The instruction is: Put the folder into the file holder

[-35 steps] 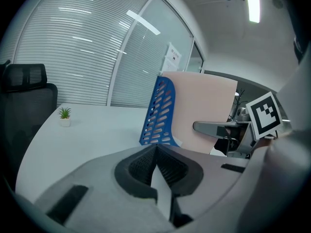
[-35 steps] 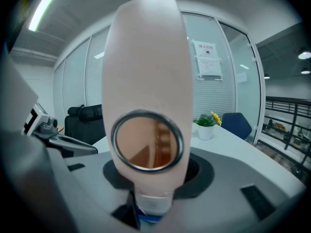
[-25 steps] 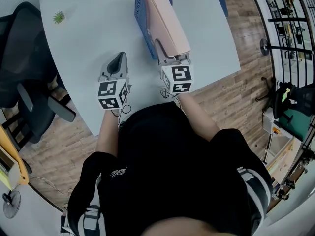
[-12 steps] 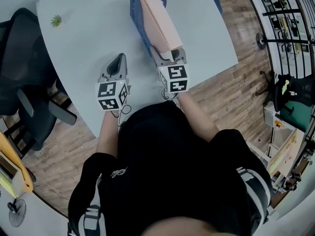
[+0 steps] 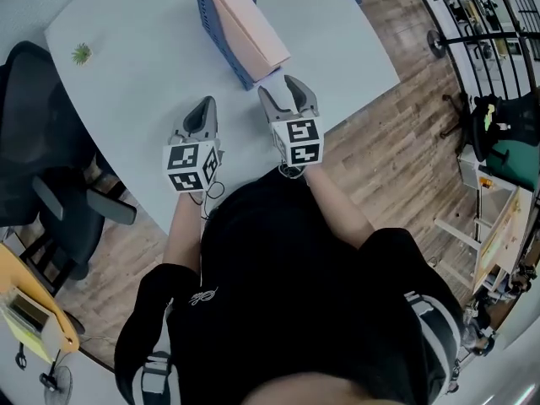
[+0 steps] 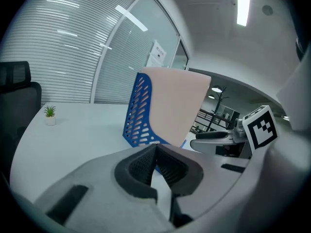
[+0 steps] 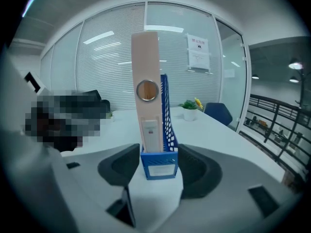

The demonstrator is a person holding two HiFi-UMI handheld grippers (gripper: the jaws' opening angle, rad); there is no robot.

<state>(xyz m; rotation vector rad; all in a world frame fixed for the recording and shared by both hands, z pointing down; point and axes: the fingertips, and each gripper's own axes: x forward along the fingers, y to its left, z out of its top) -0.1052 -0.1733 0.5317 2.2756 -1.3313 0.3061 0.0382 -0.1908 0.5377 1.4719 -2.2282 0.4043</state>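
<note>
The pink folder stands upright inside the blue perforated file holder at the far middle of the white table. My right gripper is just in front of the holder's near end, open, with nothing between its fingers and clear of the folder. In the right gripper view the folder's spine rises from the holder straight ahead of the wide jaws. My left gripper rests shut on the table to the left, and from there the folder and holder stand ahead to its right.
A tiny potted plant sits at the table's far left corner. Another potted plant stands behind the holder. A black office chair is at the table's left side. The table's near edge runs just under both grippers, with wooden floor beyond.
The right gripper opened, let go of the folder's near end and drew back toward the person. The folder stays in the holder. The left gripper has not moved.
</note>
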